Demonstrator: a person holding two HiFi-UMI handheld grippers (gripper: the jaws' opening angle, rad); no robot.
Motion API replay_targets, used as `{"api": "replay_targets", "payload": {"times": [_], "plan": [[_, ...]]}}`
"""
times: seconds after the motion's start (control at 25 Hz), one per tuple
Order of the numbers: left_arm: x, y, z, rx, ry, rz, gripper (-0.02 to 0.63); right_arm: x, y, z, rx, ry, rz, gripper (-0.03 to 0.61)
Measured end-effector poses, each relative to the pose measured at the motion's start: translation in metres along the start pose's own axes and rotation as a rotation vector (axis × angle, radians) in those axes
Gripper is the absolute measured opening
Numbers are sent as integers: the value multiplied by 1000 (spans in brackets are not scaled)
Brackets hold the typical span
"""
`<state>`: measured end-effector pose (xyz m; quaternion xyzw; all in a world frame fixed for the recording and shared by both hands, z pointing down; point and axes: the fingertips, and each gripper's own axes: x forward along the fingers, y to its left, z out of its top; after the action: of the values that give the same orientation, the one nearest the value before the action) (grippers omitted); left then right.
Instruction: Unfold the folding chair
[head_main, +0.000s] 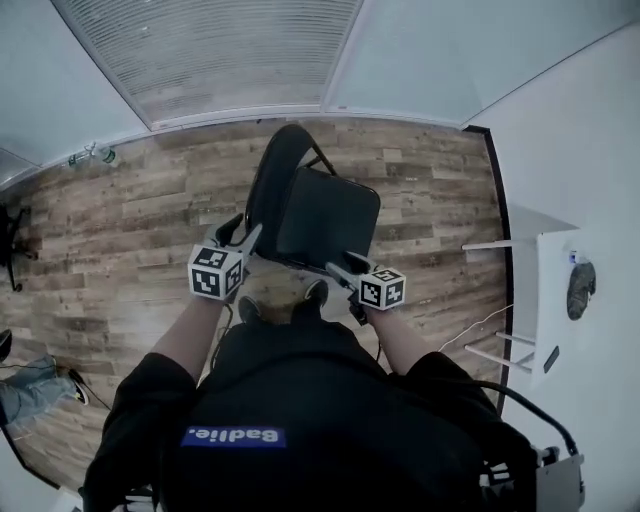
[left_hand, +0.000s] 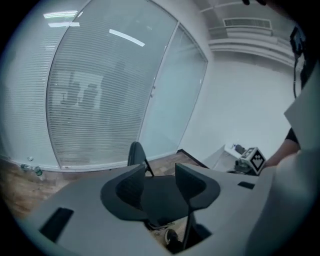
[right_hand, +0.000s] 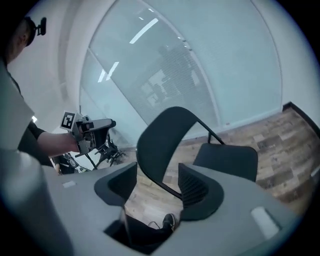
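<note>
Folding chair (head_main: 325, 215) was already opened out and standing on the wood floor (head_main: 120, 220), right ahead of both tongs and pretty much framed between them in the head view. From up there the left tongs (head_main: 247, 234) sat over by the left side of the backrest (head_main: 275, 170), and the right tongs (head_main: 338, 268) were near the front edge of the seat (head_main: 330, 225). The tips overlapped the chair from that angle, so on its own the head view didn't settle whether anything was touching.

The gripper views cleared it up. In the left gripper view the left tongs (left_hand: 162, 184) were spread wide with nothing pinched. The dark seat just showed through the gap, further out, with the top of the backrest poking up past the left jaw. In the right gripper view the right tongs (right_hand: 157, 184) were also well apart and empty. The curved backrest (right_hand: 160, 135) and its frame tube crossed the gap but clearly sat beyond the pads. The seat (right_hand: 227, 160) was off past the right jaw, and a shoe (right_hand: 168, 220) was on the floor below. So both were open and holding nothing, and neither was in contact with the chair as far as I could see.

Off past the right tongs there was a white desk (head_main: 550, 270) against the wall, and beyond the chair a glass wall (head_main: 230, 50) with blinds.
</note>
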<state>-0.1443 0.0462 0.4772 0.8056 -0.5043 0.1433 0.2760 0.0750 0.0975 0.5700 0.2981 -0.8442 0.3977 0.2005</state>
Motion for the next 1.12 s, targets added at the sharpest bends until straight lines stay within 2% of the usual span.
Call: {"api": "replay_targets", "payload": {"times": [0.16,0.44,0.52,0.6,0.68,0.8,0.96,1.12], "plan": [[-64,-47,1,11,-85,-148,180,1,84,28,-181,-37,55,207],[-130,-86,6,28,-168,-254,39,-6,189,28,-330,-66,164,122],[-141,-97,15,60,-189,-265,7,-16,205,38,-362,-87,196,76],[-151,-109,26,93,-218,-259,5,-29,217,51,-382,-120,232,24],[-160,-119,42,102,-255,-248,5,-41,230,66,-398,-152,277,6],[-165,-139,65,108,-296,-242,5,-60,251,89,-449,-181,360,3],[-159,-185,92,181,-321,-256,5,-102,266,114,-515,-231,450,2],[-159,-222,107,229,-357,-266,5,-141,269,131,-539,-325,489,2]]}}
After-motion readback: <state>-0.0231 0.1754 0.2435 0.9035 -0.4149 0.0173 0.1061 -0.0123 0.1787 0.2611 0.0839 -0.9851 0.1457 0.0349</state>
